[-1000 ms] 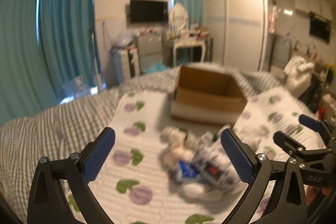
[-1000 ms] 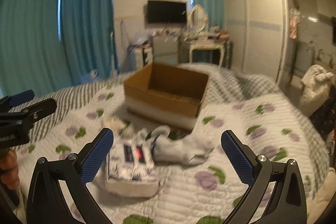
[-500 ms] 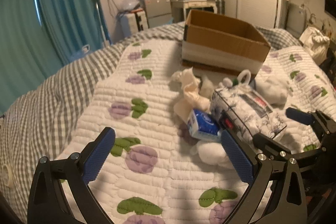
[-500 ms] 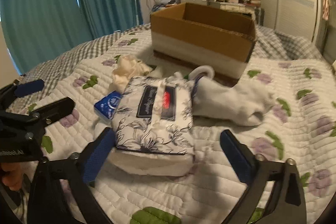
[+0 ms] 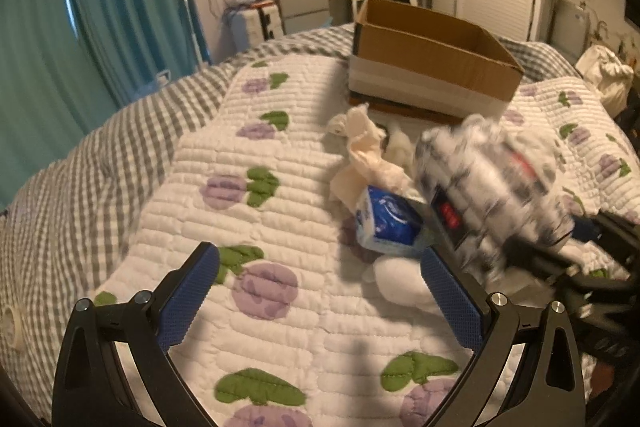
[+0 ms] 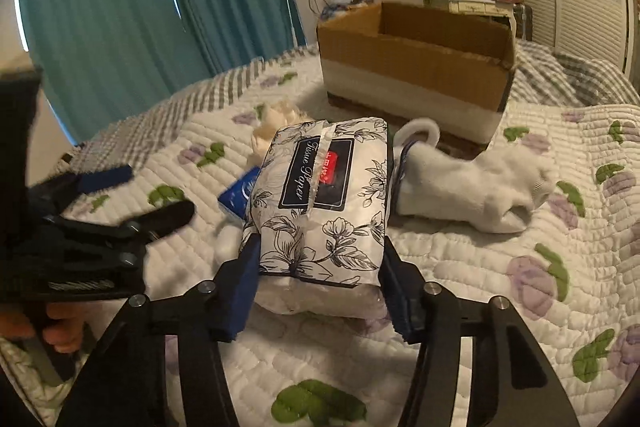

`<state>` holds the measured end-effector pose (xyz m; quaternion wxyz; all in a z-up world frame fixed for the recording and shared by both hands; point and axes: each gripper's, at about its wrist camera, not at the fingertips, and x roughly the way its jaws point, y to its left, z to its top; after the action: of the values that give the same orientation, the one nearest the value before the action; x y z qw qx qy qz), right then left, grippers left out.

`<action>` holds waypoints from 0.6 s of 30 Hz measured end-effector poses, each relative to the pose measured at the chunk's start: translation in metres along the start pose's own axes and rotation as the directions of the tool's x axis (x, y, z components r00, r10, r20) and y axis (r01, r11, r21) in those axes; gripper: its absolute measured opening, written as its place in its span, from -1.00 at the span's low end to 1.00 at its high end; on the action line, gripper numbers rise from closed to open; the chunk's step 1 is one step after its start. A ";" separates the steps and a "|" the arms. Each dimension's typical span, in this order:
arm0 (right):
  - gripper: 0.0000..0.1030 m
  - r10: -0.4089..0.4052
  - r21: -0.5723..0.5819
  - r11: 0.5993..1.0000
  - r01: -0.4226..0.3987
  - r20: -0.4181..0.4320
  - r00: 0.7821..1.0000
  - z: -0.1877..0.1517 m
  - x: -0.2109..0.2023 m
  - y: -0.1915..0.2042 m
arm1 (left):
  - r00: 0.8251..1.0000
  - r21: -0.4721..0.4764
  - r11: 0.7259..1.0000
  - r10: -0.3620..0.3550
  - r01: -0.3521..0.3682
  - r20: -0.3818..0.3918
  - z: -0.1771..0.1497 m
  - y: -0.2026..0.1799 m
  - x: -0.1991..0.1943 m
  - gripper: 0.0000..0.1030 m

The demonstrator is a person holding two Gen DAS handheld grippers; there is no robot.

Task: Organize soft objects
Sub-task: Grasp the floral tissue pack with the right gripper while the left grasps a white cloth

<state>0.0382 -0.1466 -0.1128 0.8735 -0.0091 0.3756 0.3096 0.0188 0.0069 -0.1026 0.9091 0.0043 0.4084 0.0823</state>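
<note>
Nearest, the right gripper has just been closing, and its blue pads now press the two sides of the floral-printed soft plastic pack of tissue paper, which lies on the white quilted bed cover with purple flowers, toward its middle. The left gripper hangs with its jaws wide apart over a bare patch of the cover, holding nothing. Just beyond the pack, touching or nearly touching it, lie a small blue packet of pocket tissues, a crumpled cream cloth, a white sock and a small white fluffy lump whose kind I cannot tell. Farther off, toward the far edge of the cover, stands the open brown cardboard box with a white band; what shows of its inside looks empty, though its floor is mostly hidden. By my reading the task is barely begun: the first item is only just gripped, nothing appears to be stowed, and the whole pile remains to be carried to the box, assuming that is where it belongs.
</note>
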 end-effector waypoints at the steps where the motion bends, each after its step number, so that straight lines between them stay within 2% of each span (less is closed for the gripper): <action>1: 0.05 -0.004 -0.005 1.000 0.004 0.015 1.000 0.002 -0.006 0.000 | 1.000 0.002 1.000 -0.010 0.010 -0.012 -0.001 -0.002 0.002 1.00; 5: 0.05 -0.031 -0.034 0.999 0.034 0.091 0.995 0.013 -0.031 -0.001 | 0.997 0.021 0.999 -0.046 0.048 -0.066 -0.005 -0.019 0.011 0.97; 7: 0.05 -0.077 -0.047 0.995 0.083 0.112 0.991 0.017 -0.038 -0.004 | 0.992 0.024 0.996 -0.085 0.087 -0.096 -0.008 -0.030 0.018 0.96; 9: 0.05 -0.106 -0.041 0.993 0.111 0.118 0.987 0.018 -0.041 -0.011 | 0.989 0.041 0.994 -0.100 0.106 -0.113 -0.010 -0.039 0.022 0.96; 14: 0.05 -0.099 0.034 0.995 0.096 0.089 0.991 0.018 -0.038 -0.036 | 0.984 0.087 0.990 -0.102 0.115 -0.144 -0.012 -0.054 0.041 0.91; 15: 0.05 -0.093 0.046 0.995 0.090 0.083 0.992 0.018 -0.037 -0.039 | 0.983 0.089 0.990 -0.095 0.109 -0.155 -0.012 -0.056 0.045 0.65; 16: 0.05 -0.089 0.053 0.995 0.084 0.081 0.993 0.016 -0.037 -0.042 | 0.979 0.086 0.989 -0.105 0.121 -0.175 -0.012 -0.056 0.050 0.24; 17: 0.05 -0.085 0.058 0.995 0.080 0.081 0.993 0.015 -0.037 -0.043 | 0.976 0.080 0.988 -0.113 0.130 -0.188 -0.012 -0.056 0.053 0.12; 18: 0.05 -0.083 0.060 0.995 0.078 0.082 0.993 0.014 -0.037 -0.044 | 0.974 0.072 0.989 -0.113 0.130 -0.196 -0.012 -0.054 0.055 0.08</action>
<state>0.0517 -0.1988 -0.0879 0.9002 0.0137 0.3464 0.2635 0.0532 -0.0392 -0.1556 0.8680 0.0095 0.4963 0.0094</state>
